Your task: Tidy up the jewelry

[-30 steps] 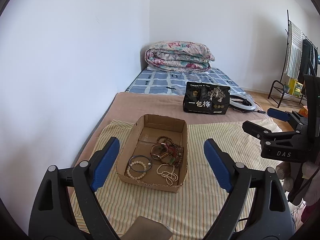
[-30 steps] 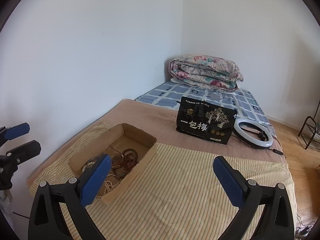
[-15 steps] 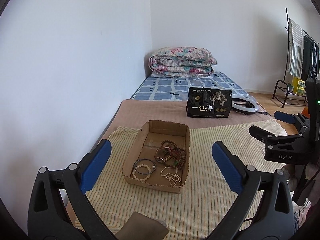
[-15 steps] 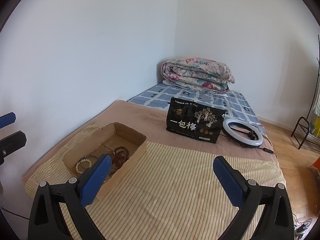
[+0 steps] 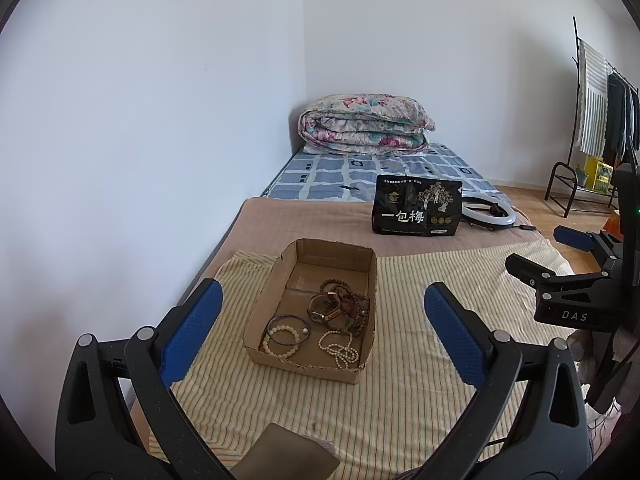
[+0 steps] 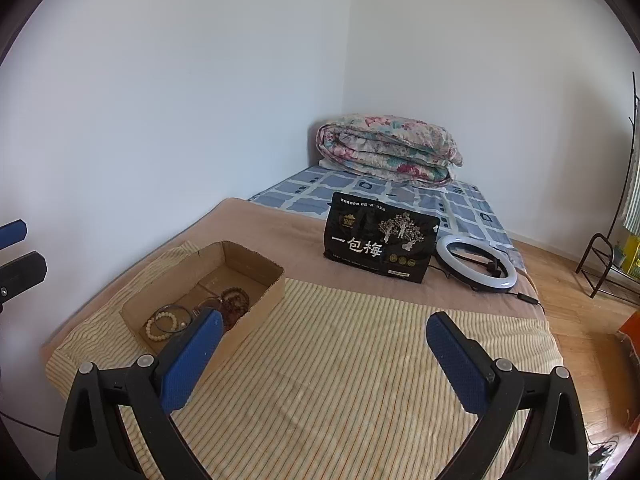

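Jewelry (image 5: 325,319) was seen lying in an open cardboard box (image 5: 276,280) on a striped cloth (image 5: 408,380), with both hand-held grippers held spread and empty above it.

Beaded bracelets, a pale bead strand and a watch-like band were heaped toward the near and right part of the box, which was set on the left half of the cloth, near the wall. The left gripper (image 5: 324,322) was pointed downward at the box, its jaws having just been opened wider, with nothing pressed between its blue pads (image 5: 192,336); the box was framed in the gap beyond them. The right gripper (image 6: 320,354) was held to the right of the box, tilted downward over bare cloth, jaws wide apart and nothing gripped. A black snack bag (image 6: 380,238) and ring light (image 6: 476,266) were seen farther back.
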Motion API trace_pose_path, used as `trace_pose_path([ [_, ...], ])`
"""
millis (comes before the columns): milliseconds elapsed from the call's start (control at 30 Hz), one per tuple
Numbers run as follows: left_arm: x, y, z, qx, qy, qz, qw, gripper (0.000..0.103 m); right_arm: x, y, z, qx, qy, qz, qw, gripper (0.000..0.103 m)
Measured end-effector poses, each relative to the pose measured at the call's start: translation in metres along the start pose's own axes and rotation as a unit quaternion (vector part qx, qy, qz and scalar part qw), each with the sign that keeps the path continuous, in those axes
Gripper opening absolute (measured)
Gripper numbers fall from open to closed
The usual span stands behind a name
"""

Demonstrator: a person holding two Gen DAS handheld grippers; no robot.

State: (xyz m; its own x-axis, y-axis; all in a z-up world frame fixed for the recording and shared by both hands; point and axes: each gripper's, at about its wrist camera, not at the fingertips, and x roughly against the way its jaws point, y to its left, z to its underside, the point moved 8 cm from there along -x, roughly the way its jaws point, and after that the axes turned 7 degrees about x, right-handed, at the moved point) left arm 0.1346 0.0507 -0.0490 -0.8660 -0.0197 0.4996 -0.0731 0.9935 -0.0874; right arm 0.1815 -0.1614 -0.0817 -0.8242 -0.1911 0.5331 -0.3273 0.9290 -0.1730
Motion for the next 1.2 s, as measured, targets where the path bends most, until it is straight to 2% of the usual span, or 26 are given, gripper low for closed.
trace_pose_path([
  [1200,0.006,-0.003,0.005,-0.003,0.000,-0.001,1.0000,0.102,0.000,-0.011,0.013,-0.010,0.010,0.003,1.000,0.103],
])
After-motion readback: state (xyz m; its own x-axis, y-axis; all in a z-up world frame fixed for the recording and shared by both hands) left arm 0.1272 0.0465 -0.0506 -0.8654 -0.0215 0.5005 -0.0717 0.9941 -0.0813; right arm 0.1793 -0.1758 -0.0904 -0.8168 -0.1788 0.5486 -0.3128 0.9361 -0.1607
